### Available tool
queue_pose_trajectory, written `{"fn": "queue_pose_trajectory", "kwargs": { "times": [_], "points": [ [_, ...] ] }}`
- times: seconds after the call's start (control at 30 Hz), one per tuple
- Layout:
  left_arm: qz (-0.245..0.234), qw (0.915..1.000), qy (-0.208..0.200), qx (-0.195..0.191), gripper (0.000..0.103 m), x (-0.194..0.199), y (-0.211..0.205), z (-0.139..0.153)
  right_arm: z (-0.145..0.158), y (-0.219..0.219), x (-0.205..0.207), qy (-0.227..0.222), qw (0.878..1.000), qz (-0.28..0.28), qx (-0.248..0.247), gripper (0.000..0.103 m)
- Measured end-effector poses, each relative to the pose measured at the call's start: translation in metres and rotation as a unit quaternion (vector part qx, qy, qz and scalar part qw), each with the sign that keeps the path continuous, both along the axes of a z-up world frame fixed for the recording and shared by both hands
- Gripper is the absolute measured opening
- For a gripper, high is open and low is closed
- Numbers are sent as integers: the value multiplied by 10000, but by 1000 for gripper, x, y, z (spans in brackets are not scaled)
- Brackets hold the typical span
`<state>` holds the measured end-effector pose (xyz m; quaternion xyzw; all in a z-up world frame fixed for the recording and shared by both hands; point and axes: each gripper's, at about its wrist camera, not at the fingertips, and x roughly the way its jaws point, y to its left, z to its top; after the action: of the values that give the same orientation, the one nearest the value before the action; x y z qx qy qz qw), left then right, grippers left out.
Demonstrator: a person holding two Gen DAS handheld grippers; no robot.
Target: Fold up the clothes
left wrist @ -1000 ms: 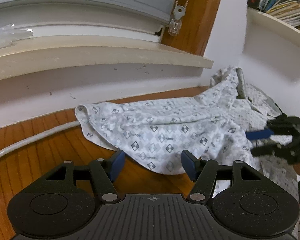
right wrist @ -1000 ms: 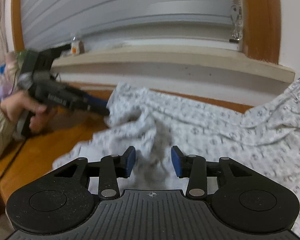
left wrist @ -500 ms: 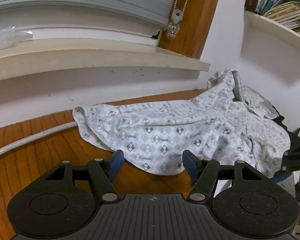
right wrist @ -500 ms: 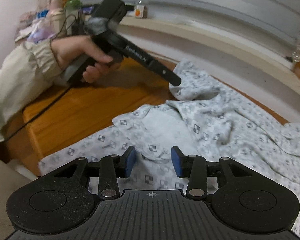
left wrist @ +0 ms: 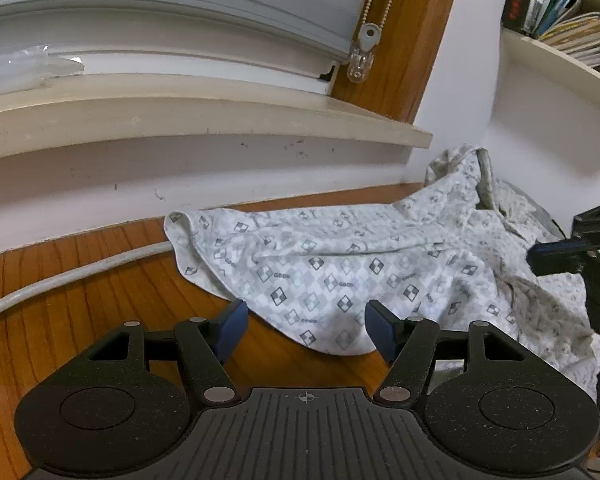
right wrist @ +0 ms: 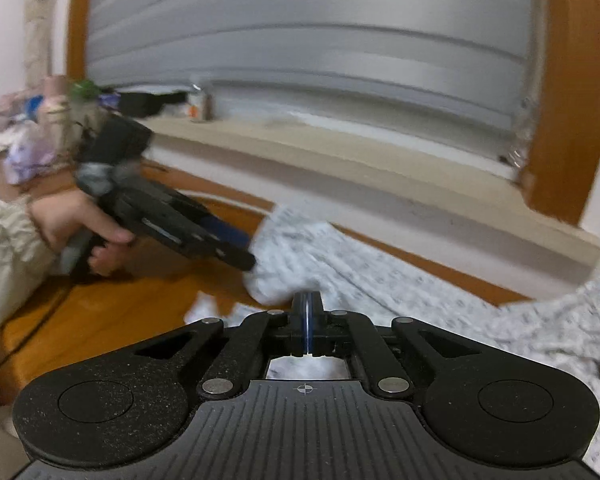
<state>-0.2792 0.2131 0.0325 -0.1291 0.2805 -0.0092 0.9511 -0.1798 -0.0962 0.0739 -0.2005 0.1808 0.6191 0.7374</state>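
Change: the right gripper [right wrist: 307,322] has been closed since the half-second-earlier frame, where its blue pads stood apart above the cloth; it is now seen raised and blurred, and in the left wrist view it has come up beside the cloth's right part.
Garment: a white patterned garment [left wrist: 352,264], printed with grey diamonds and the word "GOOD", is spread crumpled over the wooden tabletop [left wrist: 72,280], its far right end bunched up against the white wall in the corner.
Near hem: a rounded edge of the garment is seen lying between the left gripper's two fingertips in the left wrist view, untouched by either pad.
Left gripper [left wrist: 306,326]: released, jaws standing wide apart; nothing is gripped.
Right gripper: clenched, the blue pads pressed flat together; whether a fold of cloth is pinched between them cannot be told, the view being blurred.
Left hand [right wrist: 80,228]: wrapped around the left gripper's handle, with a light sleeve [right wrist: 4,248] at the wrist.
Cable [left wrist: 72,272]: a white cable is laid along the tabletop, running up to the garment's left corner.
Window sill [left wrist: 180,116]: a beige ledge is set above the tabletop, under a lowered grey blind [left wrist: 180,12].
Shelf [left wrist: 560,56]: books are stacked at upper right.
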Motion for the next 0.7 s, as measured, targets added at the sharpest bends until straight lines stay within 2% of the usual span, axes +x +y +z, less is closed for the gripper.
{"fn": "queue_pose_trajectory", "kwargs": {
  "times": [0.2,0.43,0.6,0.7],
  "points": [
    [7,10000,10,22,69,0,-1,-1,-21,-11,-23,-25,9989,272,-374,5],
    [38,10000,34,9,69,1,1,-2,-26,-27,-68,-457,9939,570,-827,9],
    [38,10000,51,16,69,0,2,-2,-27,-31,-100,-866,9849,866,-1225,17],
    [19,10000,70,42,69,1,1,-2,-32,-31,-117,-1075,9773,1105,-1455,26]
  ]
}}
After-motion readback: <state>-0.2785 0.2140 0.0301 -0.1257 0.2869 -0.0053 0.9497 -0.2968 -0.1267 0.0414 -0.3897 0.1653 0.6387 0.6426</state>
